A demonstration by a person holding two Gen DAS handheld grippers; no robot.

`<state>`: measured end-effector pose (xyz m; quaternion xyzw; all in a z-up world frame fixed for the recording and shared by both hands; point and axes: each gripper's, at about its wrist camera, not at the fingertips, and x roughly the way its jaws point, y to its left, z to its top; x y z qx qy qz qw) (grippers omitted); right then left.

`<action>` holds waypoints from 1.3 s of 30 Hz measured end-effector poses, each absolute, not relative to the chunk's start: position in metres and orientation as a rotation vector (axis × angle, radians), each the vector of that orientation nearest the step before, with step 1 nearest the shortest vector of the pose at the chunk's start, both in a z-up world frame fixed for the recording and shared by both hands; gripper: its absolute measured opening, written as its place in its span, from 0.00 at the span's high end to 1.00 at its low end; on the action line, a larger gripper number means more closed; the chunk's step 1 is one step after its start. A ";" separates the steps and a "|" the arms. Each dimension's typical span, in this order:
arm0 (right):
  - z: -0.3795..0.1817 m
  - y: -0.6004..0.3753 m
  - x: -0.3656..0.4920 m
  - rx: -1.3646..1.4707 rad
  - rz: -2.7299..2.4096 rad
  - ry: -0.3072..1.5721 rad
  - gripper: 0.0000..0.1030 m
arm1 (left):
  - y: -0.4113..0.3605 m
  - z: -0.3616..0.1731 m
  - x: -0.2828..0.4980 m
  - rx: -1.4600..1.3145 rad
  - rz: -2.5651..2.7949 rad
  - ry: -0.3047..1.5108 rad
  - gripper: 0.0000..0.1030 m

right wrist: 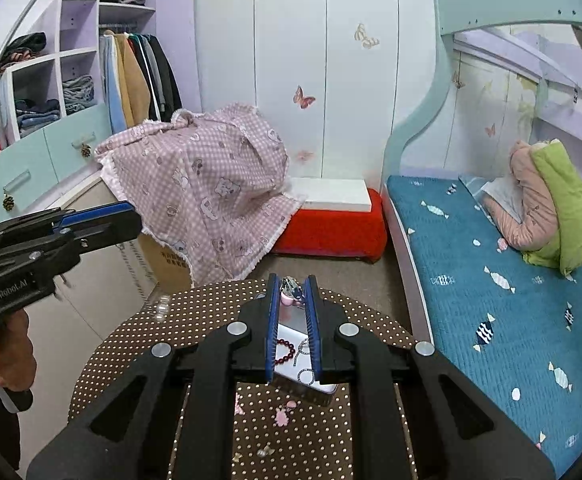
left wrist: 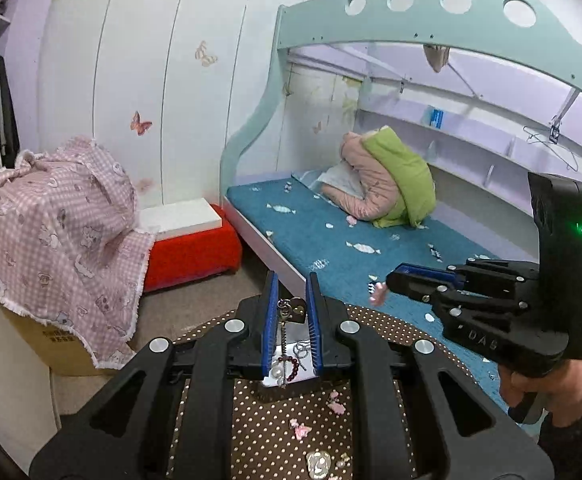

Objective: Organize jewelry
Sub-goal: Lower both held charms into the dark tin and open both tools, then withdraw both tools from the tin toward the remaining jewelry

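Note:
My left gripper (left wrist: 292, 285) is shut on a chain necklace with a heart pendant (left wrist: 295, 307) that hangs down over a silver tray (left wrist: 291, 382). The tray holds a dark red bead bracelet (left wrist: 293, 369), a pearl and silver rings. My right gripper (right wrist: 291, 284) is shut on a pink and silver hair clip (right wrist: 291, 290) held above the same tray (right wrist: 323, 390), where the bead bracelet (right wrist: 285, 354) and rings (right wrist: 306, 376) lie. The right gripper also shows in the left wrist view (left wrist: 389, 280), holding a pink piece (left wrist: 378, 293). The left gripper also shows in the right wrist view (right wrist: 137, 216).
The tray sits on a round brown polka-dot table (right wrist: 211, 312). Small pink charms (left wrist: 299, 430) and a silver piece (left wrist: 318, 465) lie loose on it. A blue bed (right wrist: 491, 280) is at right, a pink-cloth-covered box (right wrist: 211, 184) and red stool (right wrist: 331, 228) beyond.

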<state>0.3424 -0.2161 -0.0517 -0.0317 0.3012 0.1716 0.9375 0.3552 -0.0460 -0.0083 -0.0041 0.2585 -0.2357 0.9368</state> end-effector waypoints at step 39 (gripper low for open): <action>-0.083 -0.244 0.362 0.129 0.182 0.680 0.08 | -0.048 -0.060 0.366 -0.002 -0.188 0.550 0.06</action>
